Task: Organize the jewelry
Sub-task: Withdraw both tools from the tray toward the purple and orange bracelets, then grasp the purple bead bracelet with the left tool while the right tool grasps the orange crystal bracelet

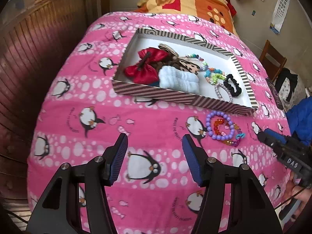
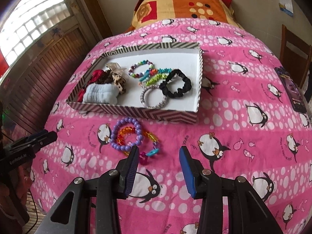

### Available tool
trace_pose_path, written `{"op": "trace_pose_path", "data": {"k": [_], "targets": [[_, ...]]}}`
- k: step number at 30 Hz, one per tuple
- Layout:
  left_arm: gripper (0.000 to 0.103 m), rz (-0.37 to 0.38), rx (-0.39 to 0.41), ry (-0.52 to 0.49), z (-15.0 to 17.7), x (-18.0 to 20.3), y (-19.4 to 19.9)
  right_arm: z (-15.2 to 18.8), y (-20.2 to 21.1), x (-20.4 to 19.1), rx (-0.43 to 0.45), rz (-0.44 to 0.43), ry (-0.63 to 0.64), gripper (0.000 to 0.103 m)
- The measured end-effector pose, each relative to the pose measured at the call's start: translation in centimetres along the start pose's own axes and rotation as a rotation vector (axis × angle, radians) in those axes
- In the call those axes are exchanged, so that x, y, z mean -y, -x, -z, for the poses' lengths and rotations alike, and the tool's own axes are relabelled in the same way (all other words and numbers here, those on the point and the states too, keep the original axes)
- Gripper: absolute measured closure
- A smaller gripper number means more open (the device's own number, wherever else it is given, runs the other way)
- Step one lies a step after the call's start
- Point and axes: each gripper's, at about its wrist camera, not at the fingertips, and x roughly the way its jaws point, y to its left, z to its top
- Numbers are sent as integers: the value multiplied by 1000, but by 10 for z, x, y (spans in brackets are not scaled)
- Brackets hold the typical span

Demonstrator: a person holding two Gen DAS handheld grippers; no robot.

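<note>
A striped shallow box (image 1: 175,97) (image 2: 136,112) lies on the pink penguin blanket. In it are a red bow (image 1: 146,66), a pale blue cloth band (image 1: 178,80) (image 2: 101,95), a black scrunchie (image 1: 233,85) (image 2: 176,85), a silver bangle (image 2: 154,96) and colourful bead bracelets (image 2: 148,71). In front of the box lie a purple bead bracelet (image 1: 220,125) (image 2: 126,132) and a multicolour bead chain (image 1: 234,138) (image 2: 150,136). My left gripper (image 1: 155,146) is open and empty, left of them. My right gripper (image 2: 159,156) is open and empty, just in front of them.
A dark phone (image 2: 292,89) lies on the blanket at the right. A folded orange and red blanket (image 2: 181,3) lies behind. A wooden wall panel (image 1: 29,58) runs along the left edge of the bed. A wooden chair (image 1: 273,58) stands at the right.
</note>
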Motion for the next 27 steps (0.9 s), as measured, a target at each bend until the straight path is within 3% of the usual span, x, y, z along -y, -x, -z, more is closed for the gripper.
{"op": "trace_pose_path", "data": {"k": [8, 15, 20, 27], "targets": [[45, 71, -71, -24, -12, 31, -34, 2, -31, -3, -61, -12, 47, 62], [45, 84, -113, -26, -22, 53, -64, -6, -58, 0, -106, 4, 88, 62], [45, 87, -150, -23, -25, 61, -82, -8, -62, 4, -112, 38, 116, 72], [45, 157, -159, -24, -26, 73, -84, -8, -58, 20, -132, 25, 100, 72]]}}
